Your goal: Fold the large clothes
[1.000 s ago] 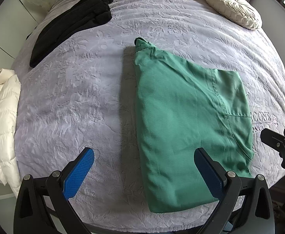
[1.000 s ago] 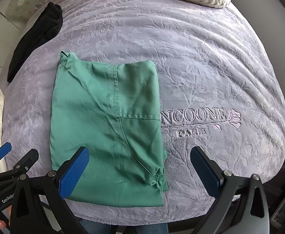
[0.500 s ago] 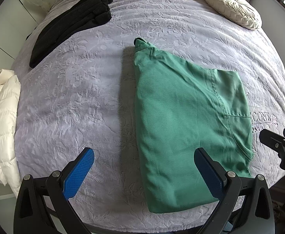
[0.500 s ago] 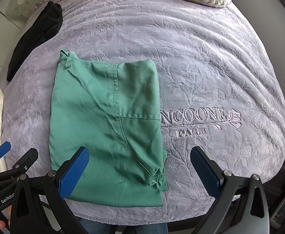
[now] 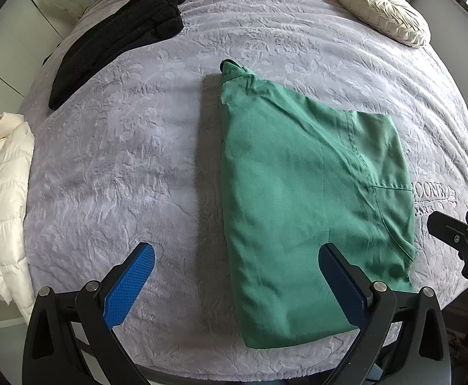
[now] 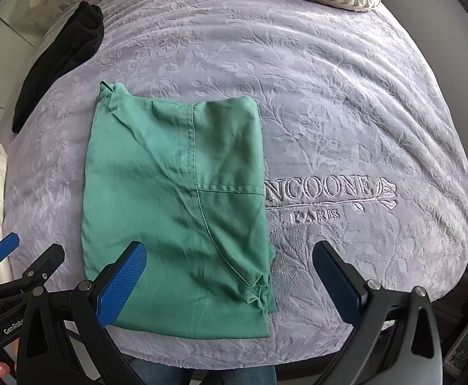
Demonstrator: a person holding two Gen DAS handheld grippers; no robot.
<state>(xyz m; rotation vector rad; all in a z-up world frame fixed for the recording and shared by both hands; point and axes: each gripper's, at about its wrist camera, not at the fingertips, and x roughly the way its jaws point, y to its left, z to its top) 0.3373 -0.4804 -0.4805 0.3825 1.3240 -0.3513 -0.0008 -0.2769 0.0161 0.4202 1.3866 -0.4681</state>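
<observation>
**Green garment folded, both grippers free**

The left gripper (image 5: 234,285) hangs spread and empty. The green garment (image 5: 304,199) lies near the bed's (image 6: 346,112) front edge: thin, limp, light; best pinched at its near corners. The right gripper (image 6: 230,279) gapes, empty too.

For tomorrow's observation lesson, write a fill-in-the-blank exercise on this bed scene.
1. The folded garment is ____ in colour.
2. Under "NCOONE" the bedspread reads ____.
3. The fingers of both grippers have ____ pads.
4. Both grippers are ____ and hold nothing.

Missing words: green; PARIS; blue; open
</observation>
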